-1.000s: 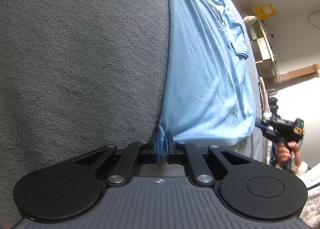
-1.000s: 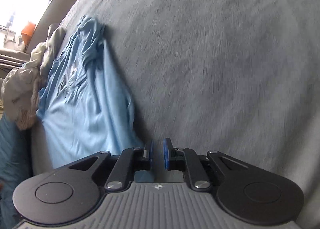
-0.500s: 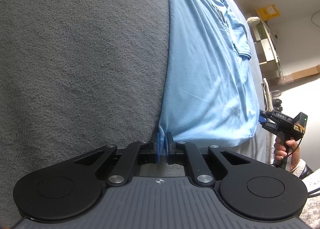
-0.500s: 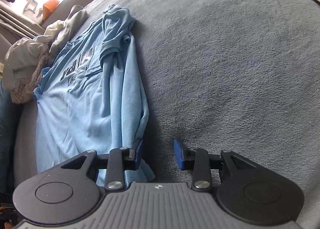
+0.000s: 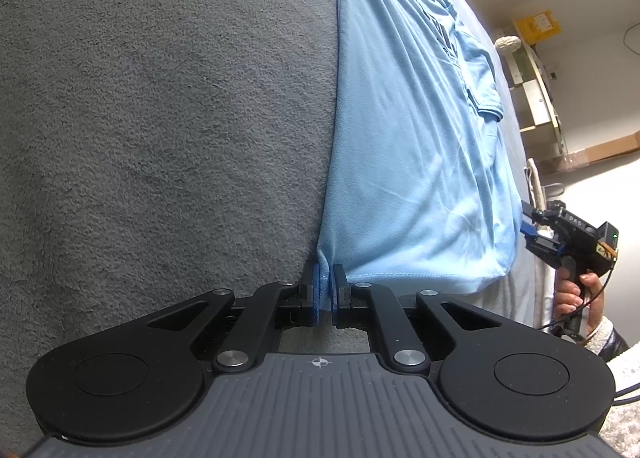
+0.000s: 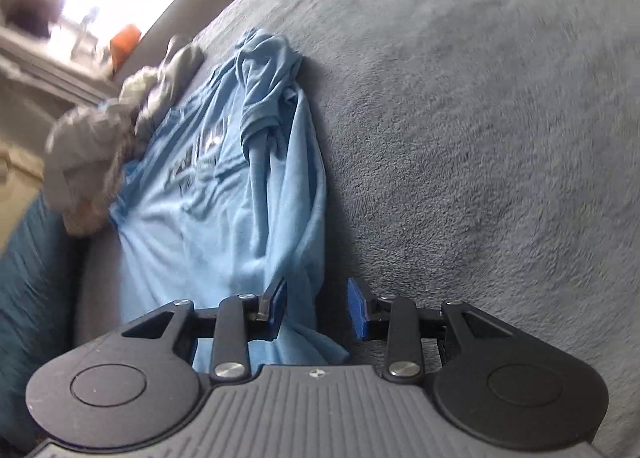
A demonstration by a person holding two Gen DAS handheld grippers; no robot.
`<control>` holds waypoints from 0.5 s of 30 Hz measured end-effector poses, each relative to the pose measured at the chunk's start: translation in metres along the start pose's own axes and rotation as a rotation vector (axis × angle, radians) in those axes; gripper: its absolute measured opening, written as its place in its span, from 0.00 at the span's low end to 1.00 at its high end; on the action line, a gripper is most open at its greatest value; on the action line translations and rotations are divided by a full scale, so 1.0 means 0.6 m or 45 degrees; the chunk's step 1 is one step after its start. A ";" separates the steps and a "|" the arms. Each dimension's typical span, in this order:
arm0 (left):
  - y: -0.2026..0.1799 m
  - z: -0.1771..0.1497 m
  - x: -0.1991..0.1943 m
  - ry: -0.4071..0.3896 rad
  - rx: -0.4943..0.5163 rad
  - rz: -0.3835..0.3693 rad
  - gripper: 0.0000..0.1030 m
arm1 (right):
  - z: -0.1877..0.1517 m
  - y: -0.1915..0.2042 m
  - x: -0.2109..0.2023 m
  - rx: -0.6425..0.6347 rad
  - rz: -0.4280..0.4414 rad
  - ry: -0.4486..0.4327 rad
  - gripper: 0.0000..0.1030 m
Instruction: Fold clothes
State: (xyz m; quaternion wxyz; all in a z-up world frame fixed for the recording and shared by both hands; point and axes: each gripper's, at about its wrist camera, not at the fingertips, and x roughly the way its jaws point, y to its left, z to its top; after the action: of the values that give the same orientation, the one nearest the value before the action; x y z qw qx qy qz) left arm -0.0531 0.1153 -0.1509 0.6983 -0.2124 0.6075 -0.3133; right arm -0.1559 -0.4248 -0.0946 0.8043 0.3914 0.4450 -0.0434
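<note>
Print on the light-blue T-shirt unreadable; its hem corner is clamped by the left gripper, while the right gripper is held wide apart over the other corner.

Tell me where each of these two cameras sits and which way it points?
Left wrist: behind the left tongs, looking along the light blue T-shirt, whose hem corner they pinch; the person's hand shows at right.
Right wrist: behind the open right tongs, facing the shirt's other hem corner.
Shared: the T-shirt and the grey blanket.

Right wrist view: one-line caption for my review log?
Open right gripper straddles the hem corner of a light blue T-shirt spread on a grey blanket.
</note>
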 end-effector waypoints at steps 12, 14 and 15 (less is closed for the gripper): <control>0.004 -0.003 0.002 -0.004 -0.011 -0.016 0.07 | -0.017 -0.006 0.021 0.050 0.013 0.020 0.35; 0.005 -0.004 0.001 -0.002 -0.010 -0.018 0.07 | -0.021 -0.018 0.019 0.105 0.029 0.015 0.34; 0.005 -0.004 0.001 -0.002 -0.011 -0.019 0.07 | -0.022 -0.024 0.018 0.133 0.037 0.013 0.34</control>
State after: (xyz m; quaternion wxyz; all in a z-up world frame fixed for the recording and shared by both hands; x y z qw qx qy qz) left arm -0.0546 0.1171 -0.1540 0.6954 -0.2202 0.6068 -0.3158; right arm -0.1648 -0.4228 -0.1150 0.7810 0.4395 0.4405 -0.0528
